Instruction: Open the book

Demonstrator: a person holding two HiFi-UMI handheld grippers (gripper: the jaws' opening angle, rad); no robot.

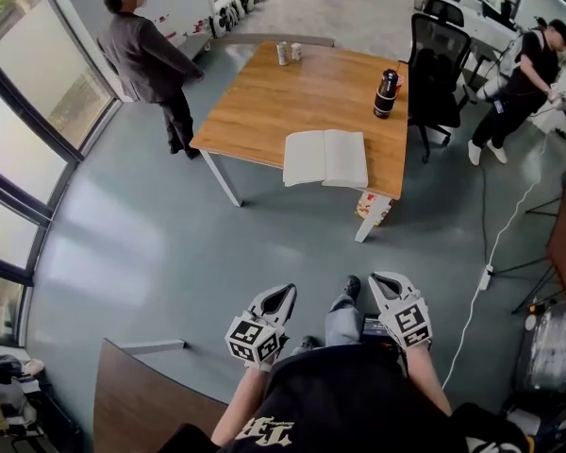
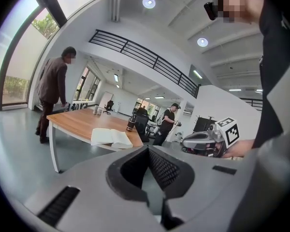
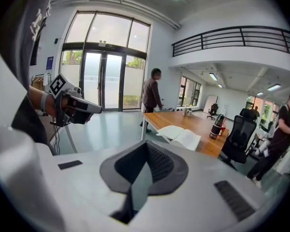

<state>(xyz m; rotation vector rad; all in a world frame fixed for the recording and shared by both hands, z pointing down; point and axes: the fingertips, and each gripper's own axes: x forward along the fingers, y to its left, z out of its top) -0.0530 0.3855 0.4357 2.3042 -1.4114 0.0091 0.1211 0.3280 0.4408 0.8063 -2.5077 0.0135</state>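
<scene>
The book (image 1: 325, 158) lies spread wide, pale pages up, at the near edge of the wooden surface (image 1: 292, 92), so the opening itself looks done and no step is being worked at this moment. Both grippers are held low, close in front of the person's body over the grey floor, well apart from the surface.

The left gripper (image 1: 285, 293) has its jaws brought together with nothing between them; the right gripper (image 1: 379, 278) is likewise closed and empty. They sit side by side, near each other, tips pointing ahead and slightly downward.

From either gripper the book is far ahead and above the line of the tips, across a stretch of bare floor. It lies roughly straight on from the gap between the two, a little nearer the right gripper's side. Beyond it, further from the grippers, stand a dark flask (image 1: 386, 93) and a black office chair (image 1: 437, 64).

If any page work remains, my guess is that the next move calls for walking up to the surface first, then parting the jaws before reaching for a page edge
</scene>
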